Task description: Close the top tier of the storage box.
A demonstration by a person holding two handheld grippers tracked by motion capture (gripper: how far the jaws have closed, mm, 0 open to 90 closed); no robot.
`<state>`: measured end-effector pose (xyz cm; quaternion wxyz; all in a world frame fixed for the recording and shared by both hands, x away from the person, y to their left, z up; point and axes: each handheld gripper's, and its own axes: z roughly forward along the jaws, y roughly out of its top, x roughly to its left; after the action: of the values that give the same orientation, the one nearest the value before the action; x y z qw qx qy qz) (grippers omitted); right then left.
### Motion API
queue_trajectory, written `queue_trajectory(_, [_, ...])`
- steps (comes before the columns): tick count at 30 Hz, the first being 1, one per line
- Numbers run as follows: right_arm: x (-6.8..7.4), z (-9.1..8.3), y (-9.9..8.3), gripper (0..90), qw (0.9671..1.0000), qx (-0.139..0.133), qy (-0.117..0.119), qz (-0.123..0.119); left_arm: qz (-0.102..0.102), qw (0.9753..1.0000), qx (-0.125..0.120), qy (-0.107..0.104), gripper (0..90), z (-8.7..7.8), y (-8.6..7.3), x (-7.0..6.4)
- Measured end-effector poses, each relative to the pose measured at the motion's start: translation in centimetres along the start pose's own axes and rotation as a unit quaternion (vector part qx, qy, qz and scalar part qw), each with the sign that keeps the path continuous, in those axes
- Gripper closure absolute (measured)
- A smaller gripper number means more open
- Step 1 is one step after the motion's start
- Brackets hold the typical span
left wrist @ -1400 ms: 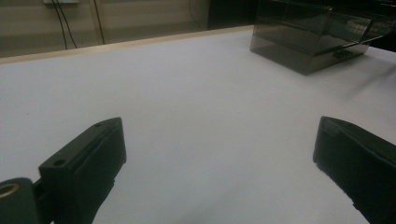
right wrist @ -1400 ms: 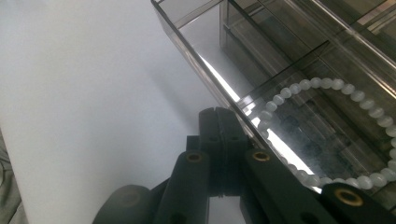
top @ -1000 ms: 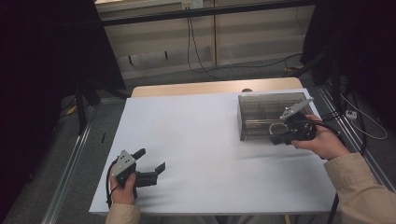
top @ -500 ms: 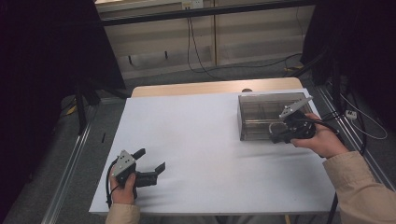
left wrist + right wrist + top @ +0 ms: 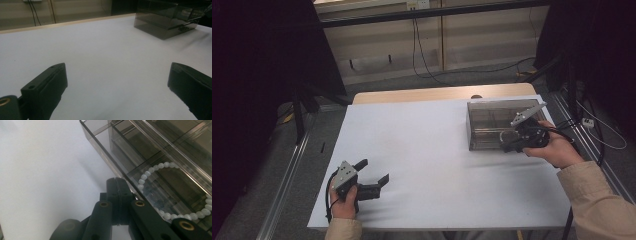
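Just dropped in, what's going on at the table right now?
A person holds a gripper in each hand over a white table. The right gripper, jaws shut, sits at the near wall of a smoky clear plastic compartment box, where a white bead bracelet lies in a compartment. Whether the jaws pinch the wall is unclear. The left gripper rests open at the near left, away from the box.

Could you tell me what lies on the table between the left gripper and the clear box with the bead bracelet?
Nothing: the high view shows bare white table surface from the left gripper to the clear box. The left gripper view shows the same.
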<state>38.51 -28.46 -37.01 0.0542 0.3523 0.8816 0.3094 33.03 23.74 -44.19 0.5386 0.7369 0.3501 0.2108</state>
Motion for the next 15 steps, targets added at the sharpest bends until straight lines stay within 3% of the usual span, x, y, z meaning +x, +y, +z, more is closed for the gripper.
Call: queue_trajectory(15, [-0.15,0.13,0.25,90.0,1.0000,0.002,-0.006,0.000,0.000,1.0000,0.000,0.000,2.7,-0.01,0.00,0.00])
